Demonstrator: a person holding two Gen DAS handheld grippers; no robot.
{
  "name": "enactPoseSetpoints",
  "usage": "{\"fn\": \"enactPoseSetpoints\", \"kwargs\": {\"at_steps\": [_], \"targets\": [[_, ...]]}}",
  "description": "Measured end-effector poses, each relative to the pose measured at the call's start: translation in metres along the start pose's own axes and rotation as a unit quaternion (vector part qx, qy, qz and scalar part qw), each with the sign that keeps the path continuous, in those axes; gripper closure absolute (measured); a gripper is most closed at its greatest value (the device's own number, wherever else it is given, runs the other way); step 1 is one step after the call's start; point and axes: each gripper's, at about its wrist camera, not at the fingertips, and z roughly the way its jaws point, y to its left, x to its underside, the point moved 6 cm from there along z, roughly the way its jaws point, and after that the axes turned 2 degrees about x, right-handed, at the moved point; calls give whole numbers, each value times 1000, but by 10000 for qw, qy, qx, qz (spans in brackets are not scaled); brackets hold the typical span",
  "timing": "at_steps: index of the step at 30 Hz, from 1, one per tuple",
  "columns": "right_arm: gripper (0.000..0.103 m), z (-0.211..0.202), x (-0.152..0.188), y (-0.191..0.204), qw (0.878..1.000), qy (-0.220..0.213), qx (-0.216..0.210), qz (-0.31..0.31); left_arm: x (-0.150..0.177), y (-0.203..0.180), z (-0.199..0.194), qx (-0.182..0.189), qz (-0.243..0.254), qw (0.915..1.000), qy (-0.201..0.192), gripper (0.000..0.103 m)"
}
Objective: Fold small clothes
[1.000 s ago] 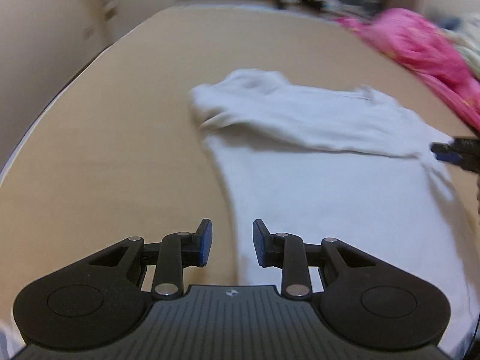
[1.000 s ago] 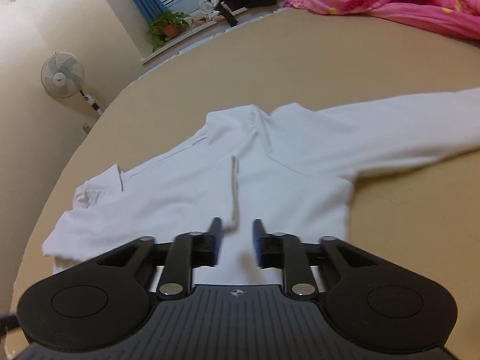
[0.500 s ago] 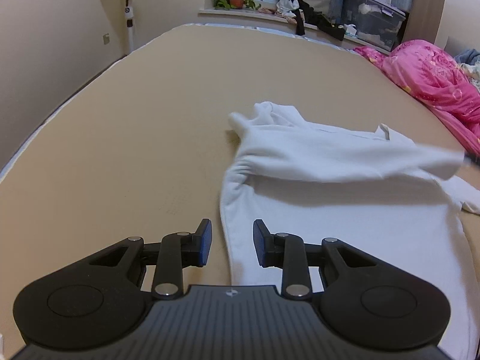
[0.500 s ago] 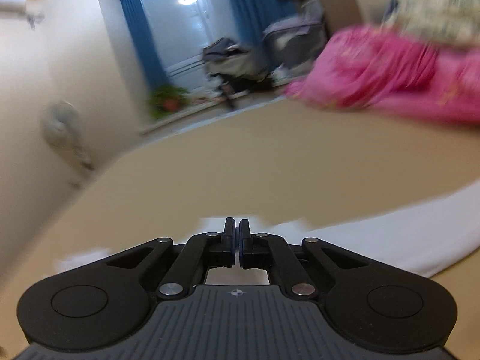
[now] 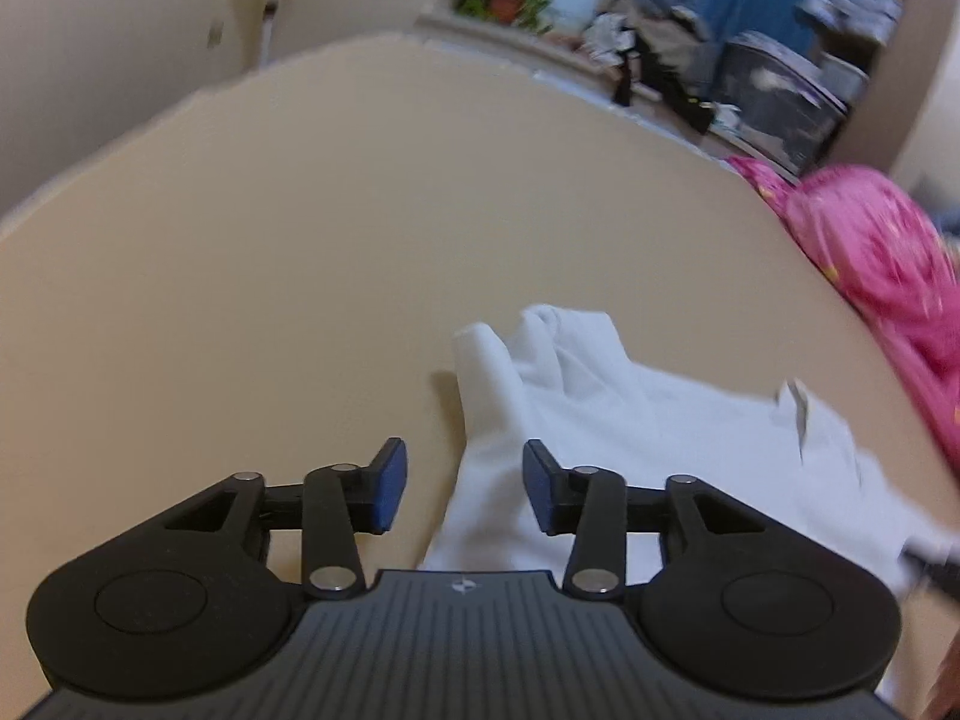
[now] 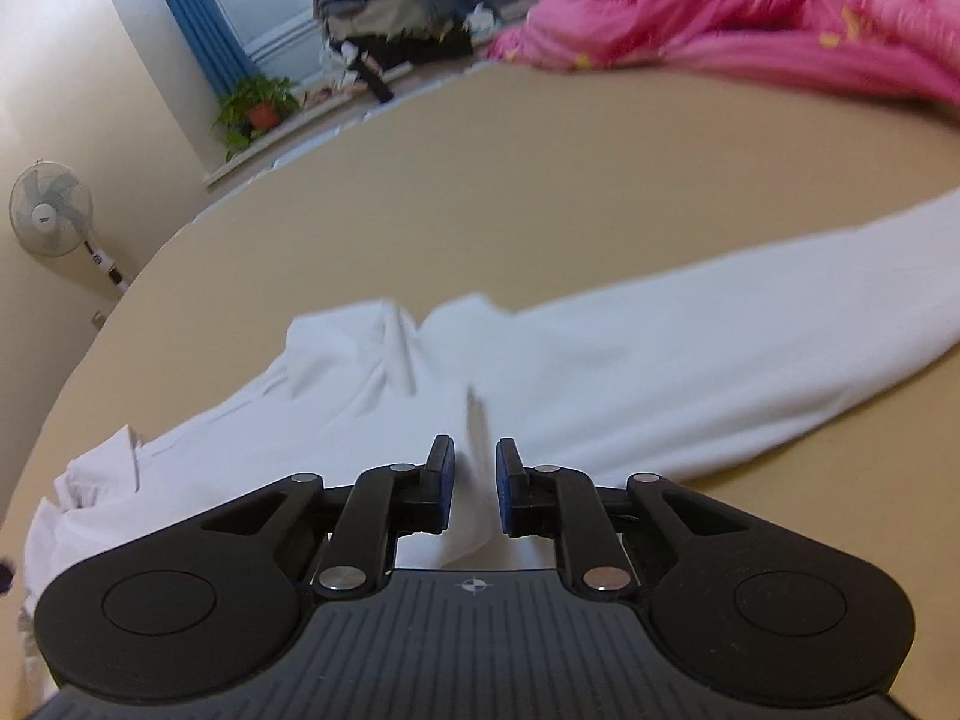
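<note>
The left gripper (image 5: 459, 492) is held low over the tan bed surface (image 5: 270, 300), aimed forward and slightly downward, with its 2 blue-padded fingers (image 5: 389, 483) spread wide and nothing gripped between them. The white shirt (image 5: 630, 438) is seen from this gripper's gap out toward 2 o'clock; its left edge runs up through the gap, and a bunched fold of the cloth rises at about 12 o'clock just beyond the fingertips. Whether the pads touch the cloth cannot be told.

The right gripper (image 6: 474, 483) is likewise held low and pointed forward over the shirt (image 6: 540, 384), its jaws set at a narrow gap. A raised ridge of white cloth stands in that gap, running up toward 12 o'clock, but the pads are seen apart from it on both sides, so nothing is clamped. From this gripper, 1 long sleeve (image 6: 750, 312) is stretched out flat toward 2 o'clock, and the rest of the shirt is spread toward 9 o'clock, ending in a rumpled edge.

A pink quilt (image 6: 750, 6) is heaped on the bed at 1 o'clock in the right wrist view, well apart from the shirt. A potted plant (image 6: 255, 108) is set on the window ledge at 11 o'clock, and a standing fan (image 6: 51, 210) is placed by the wall at 10 o'clock.
</note>
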Motion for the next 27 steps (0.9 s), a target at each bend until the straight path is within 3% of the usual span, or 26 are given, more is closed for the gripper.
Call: {"fn": "enactPoseSetpoints", "kwargs": {"at_steps": [4,5,6,8,11,12,13,15,16,18,20,21,23,24,25,27], "targets": [[88,8,5,10,9993,12,36,-362,-21,-1,43,409,-402,9976,382,58],[87,9,6,12,9990,10,32,-457,-23,0,53,305,-320,9977,521,89],[99,9,6,14,9986,-13,38,-532,-25,2,60,179,-218,9979,591,99],[102,5,4,19,9972,-216,4,-710,-36,9,49,331,-165,9991,203,99],[102,-15,-10,30,9934,-791,-327,-762,-52,17,12,633,-56,9951,-757,99],[102,-20,-13,36,9908,-987,-398,-841,-52,20,14,571,41,9954,-767,93],[102,-19,-13,39,9892,-1055,-275,-975,-50,23,24,297,165,9980,-536,89],[101,-4,-7,38,9903,-836,110,-1108,-46,30,33,-313,363,9987,-166,89],[100,5,-3,34,9920,-637,249,-1063,-47,30,21,-420,428,9975,-384,89],[100,13,0,24,9937,-400,505,-914,-42,21,-8,-94,461,9963,-717,89],[95,4,-6,16,9936,-555,672,-718,-21,4,-20,371,704,9957,-473,89],[92,-3,-11,16,9940,-725,559,-605,-7,-3,-16,448,919,9944,-251,89],[84,-12,-16,18,9946,-927,127,-455,23,-3,9,27,1421,9892,362,91],[78,-10,-15,19,9961,-783,-108,-395,35,0,18,-270,1590,9853,558,93],[77,-4,-11,18,9976,-546,-174,-383,36,-1,14,-310,1674,9845,411,93],[76,10,-2,8,9985,-83,342,-424,29,-9,-1,-397,1670,9846,323,91]]}}
